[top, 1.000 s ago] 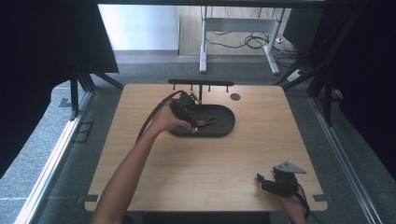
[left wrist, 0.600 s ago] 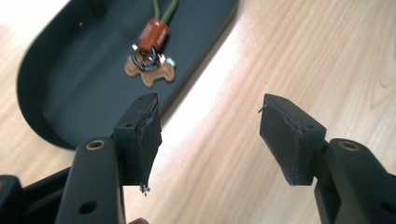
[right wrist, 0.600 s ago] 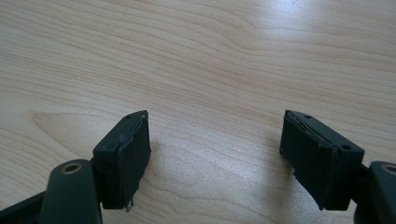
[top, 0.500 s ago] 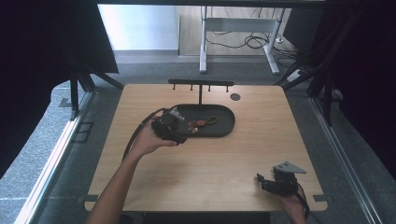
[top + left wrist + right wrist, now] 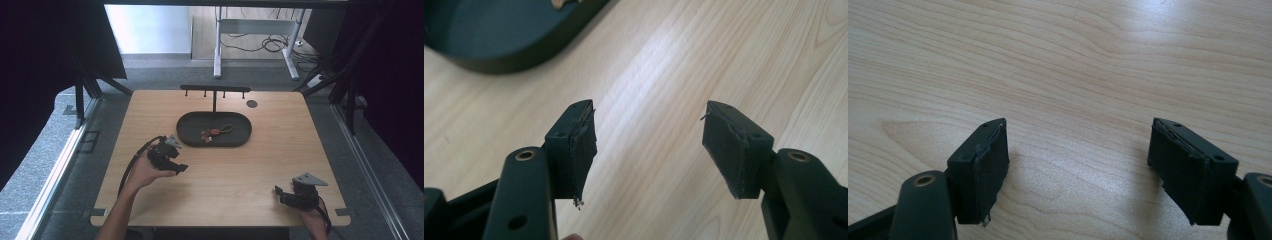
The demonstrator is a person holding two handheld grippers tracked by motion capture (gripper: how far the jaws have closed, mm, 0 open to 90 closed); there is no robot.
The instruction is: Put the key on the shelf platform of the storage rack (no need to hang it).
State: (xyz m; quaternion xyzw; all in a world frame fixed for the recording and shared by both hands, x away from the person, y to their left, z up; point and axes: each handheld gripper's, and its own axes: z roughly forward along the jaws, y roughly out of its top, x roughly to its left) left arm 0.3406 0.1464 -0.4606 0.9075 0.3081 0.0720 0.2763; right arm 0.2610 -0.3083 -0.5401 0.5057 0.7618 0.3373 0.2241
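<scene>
Left tool (image 5: pixel 176 167) has withdrawn from tray (image 5: pixel 190 137), jaws apart.

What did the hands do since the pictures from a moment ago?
The left gripper drew back from the dark oval tray toward the near left part of the table. Its jaws stand open with nothing between them. The small bunch of things with a cord lies in the tray. The right gripper, open and empty, stayed at the near right edge. Tray and black rack did not move.
</scene>
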